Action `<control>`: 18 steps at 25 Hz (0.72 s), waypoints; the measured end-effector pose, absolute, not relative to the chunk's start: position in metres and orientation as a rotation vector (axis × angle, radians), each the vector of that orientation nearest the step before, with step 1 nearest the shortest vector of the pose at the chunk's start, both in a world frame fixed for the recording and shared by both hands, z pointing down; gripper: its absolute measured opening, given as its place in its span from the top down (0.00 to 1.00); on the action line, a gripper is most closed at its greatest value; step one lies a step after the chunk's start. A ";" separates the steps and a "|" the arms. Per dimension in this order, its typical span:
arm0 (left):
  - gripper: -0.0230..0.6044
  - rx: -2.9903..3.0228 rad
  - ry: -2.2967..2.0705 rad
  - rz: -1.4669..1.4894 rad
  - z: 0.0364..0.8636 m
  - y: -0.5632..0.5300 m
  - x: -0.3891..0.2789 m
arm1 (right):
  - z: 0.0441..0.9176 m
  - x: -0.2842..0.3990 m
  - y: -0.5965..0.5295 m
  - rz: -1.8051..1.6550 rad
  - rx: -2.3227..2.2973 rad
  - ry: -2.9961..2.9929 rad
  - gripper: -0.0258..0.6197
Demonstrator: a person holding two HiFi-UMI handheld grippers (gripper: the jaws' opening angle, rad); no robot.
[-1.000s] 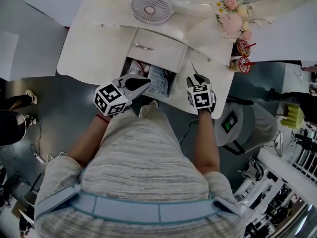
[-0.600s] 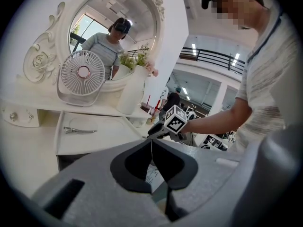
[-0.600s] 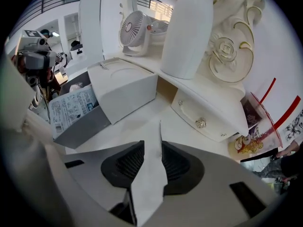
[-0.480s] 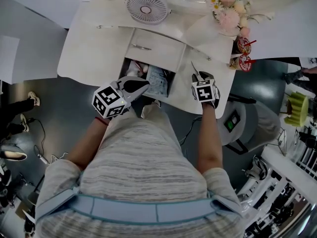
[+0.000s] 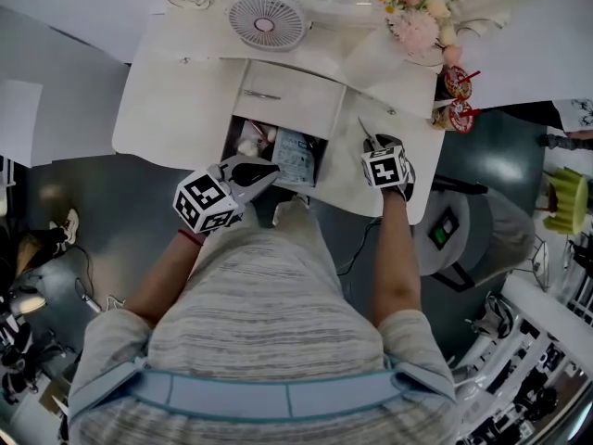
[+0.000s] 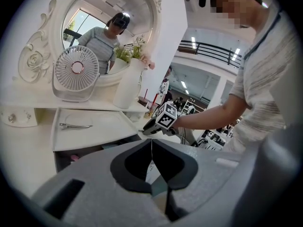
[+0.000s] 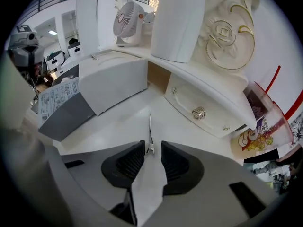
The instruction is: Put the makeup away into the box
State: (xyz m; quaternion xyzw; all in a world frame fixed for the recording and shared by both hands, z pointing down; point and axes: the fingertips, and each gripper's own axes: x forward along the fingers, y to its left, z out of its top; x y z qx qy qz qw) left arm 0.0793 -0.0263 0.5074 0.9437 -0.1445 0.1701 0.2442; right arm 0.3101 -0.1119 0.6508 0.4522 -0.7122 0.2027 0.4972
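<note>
Across the white vanity surface (image 5: pixel 176 91), the open box (image 7: pixel 71 112) of makeup sits beside the right tool (image 7: pixel 151 150). Its jaws, just now closing, are spread astride a thin metal clip (image 7: pixel 150 126) lying flat. An off-centre squeeze could skid the clip away. The left tool (image 6: pixel 152 143) hovers pressed together, empty.

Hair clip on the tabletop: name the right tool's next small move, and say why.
Probably close the right tool fully on the hair clip. Its jaws have just been closing, yet they stand apart, with the clip lying between them on the tabletop, not pinched.
</note>
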 end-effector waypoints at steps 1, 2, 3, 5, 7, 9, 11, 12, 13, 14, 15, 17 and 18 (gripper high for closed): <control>0.94 2.577 -0.391 0.468 0.508 -0.025 0.080 | 0.651 0.310 -0.112 0.494 1.092 -1.730 0.80; 0.94 2.578 -0.386 0.470 0.508 -0.025 0.081 | 0.651 0.309 -0.112 0.498 1.090 -1.736 0.80; 0.94 2.579 -0.381 0.472 0.508 -0.024 0.082 | 0.651 0.309 -0.112 0.503 1.088 -1.740 0.80; 0.94 2.582 -0.370 0.477 0.509 -0.024 0.085 | 0.652 0.309 -0.112 0.516 1.083 -1.752 0.81; 0.94 2.584 -0.360 0.478 0.508 -0.023 0.088 | 0.653 0.308 -0.111 0.526 1.078 -1.764 0.84; 0.94 2.586 -0.352 0.478 0.508 -0.023 0.090 | 0.655 0.309 -0.110 0.548 1.083 -1.773 0.84; 0.94 2.587 -0.347 0.479 0.508 -0.022 0.091 | 0.657 0.310 -0.109 0.598 1.094 -1.784 0.86; 0.94 2.587 -0.346 0.480 0.508 -0.022 0.091 | 0.658 0.310 -0.108 0.623 1.101 -1.794 0.87; 0.94 2.587 -0.346 0.481 0.508 -0.022 0.092 | 0.658 0.310 -0.108 0.643 1.107 -1.802 0.88; 0.94 2.587 -0.346 0.481 0.508 -0.021 0.092 | 0.658 0.310 -0.108 0.656 1.113 -1.808 0.87; 0.94 2.588 -0.347 0.480 0.508 -0.021 0.092 | 0.658 0.310 -0.108 0.661 1.118 -1.811 0.88; 0.94 2.589 -0.348 0.476 0.508 -0.021 0.092 | 0.658 0.311 -0.108 0.656 1.123 -1.806 0.88; 0.94 2.590 -0.349 0.474 0.508 -0.022 0.092 | 0.658 0.311 -0.108 0.649 1.124 -1.800 0.88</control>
